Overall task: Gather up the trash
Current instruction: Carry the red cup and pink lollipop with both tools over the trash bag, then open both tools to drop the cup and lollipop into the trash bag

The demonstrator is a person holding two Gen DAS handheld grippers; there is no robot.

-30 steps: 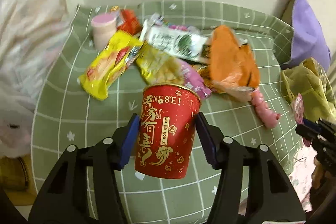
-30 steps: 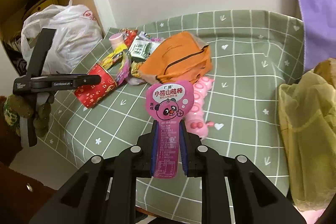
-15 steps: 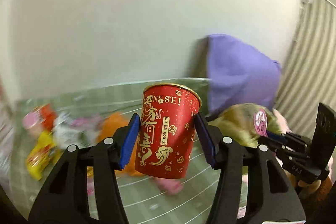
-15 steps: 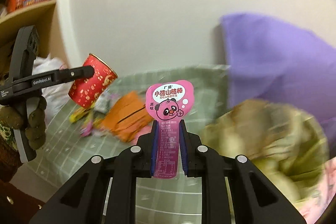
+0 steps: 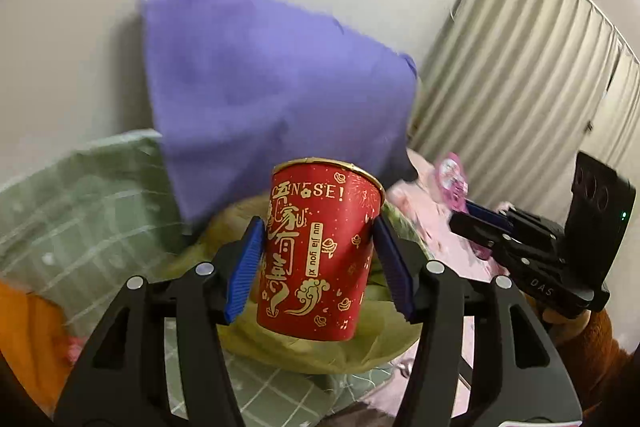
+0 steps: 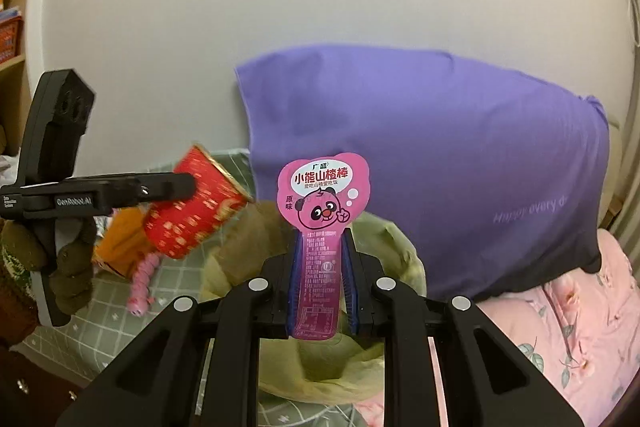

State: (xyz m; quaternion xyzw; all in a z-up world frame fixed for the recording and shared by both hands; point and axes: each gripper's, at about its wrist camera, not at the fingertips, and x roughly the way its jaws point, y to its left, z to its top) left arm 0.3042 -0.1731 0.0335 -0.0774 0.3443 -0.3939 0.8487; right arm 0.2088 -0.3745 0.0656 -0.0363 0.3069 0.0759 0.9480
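My left gripper point(image 5: 318, 267) is shut on a red paper cup point(image 5: 318, 251) with gold lettering, held upright in the air. Behind and below the cup lies a yellow-green bag point(image 5: 304, 347). My right gripper point(image 6: 322, 283) is shut on a pink snack wrapper point(image 6: 322, 203) with a cartoon panda, which stands up between the blue pads. The yellow-green bag point(image 6: 320, 367) gapes right under that wrapper. In the right wrist view the left gripper point(image 6: 188, 187) carries the red cup point(image 6: 192, 211) at the left, beside the bag. In the left wrist view the right gripper point(image 5: 472, 221) sits at the right with the pink wrapper point(image 5: 452, 179).
A purple pillow point(image 6: 440, 163) leans on the white wall behind the bag. Green checked bedding point(image 5: 80, 211) holds an orange pouch point(image 6: 120, 239) and a pink toy point(image 6: 142, 283) at the left. Pink floral fabric point(image 6: 580, 339) lies right; a curtain point(image 5: 520, 87) hangs far right.
Both grippers swung away from the litter pile on the green bedding and rose, now facing the purple pillow and the yellow-green bag. Each still grips its item.
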